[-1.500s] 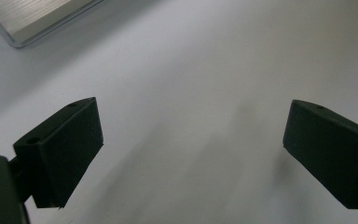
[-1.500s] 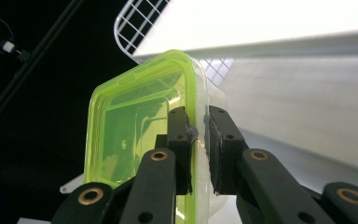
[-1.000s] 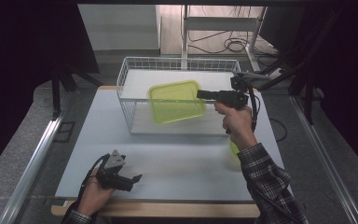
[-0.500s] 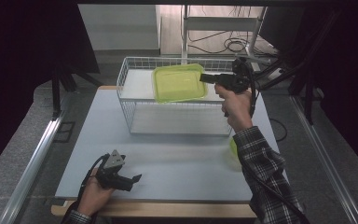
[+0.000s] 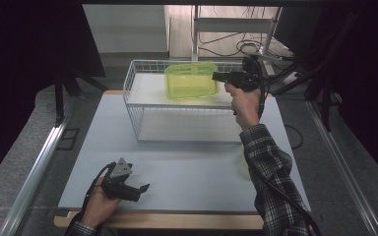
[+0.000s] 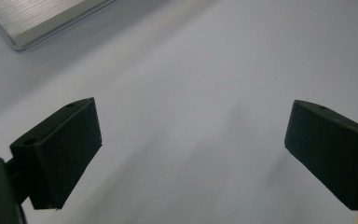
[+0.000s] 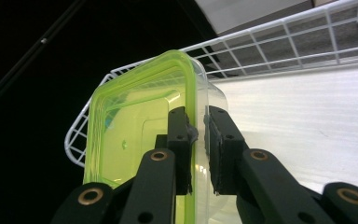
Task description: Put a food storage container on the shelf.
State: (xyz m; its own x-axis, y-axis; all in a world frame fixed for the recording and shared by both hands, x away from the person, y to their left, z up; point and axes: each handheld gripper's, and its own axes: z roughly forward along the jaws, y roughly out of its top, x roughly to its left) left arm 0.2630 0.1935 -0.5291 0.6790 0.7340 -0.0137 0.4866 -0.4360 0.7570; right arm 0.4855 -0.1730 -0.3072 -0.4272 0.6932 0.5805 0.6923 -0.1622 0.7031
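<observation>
Dark walls stood around the pale table (image 5: 187, 167), and a white wire basket (image 5: 142, 105) sat at its far half — I take this basket as my landmark. Above the far side of the basket, the right gripper (image 5: 216, 77) held a green plastic container (image 5: 191, 80) up on its edge, clear of the basket floor. In the right gripper view the two black jaws were closed on the rim of the container (image 7: 135, 140), one pad inside the wall and one outside, so the thin wall was pinched between them. I think the grip on the rim was chosen because the box is too wide to take whole. Turned upright like this, it could pass over the wire rim easily.

Well in front of the basket, near the table's front edge, the left gripper (image 5: 140, 189) rested in the person's left hand (image 5: 98, 206). Its jaws stood wide apart with nothing between them — in the left gripper view, just bare table (image 6: 191, 70) lay between them. It seemed to wait there, out of the way of the other arm.
</observation>
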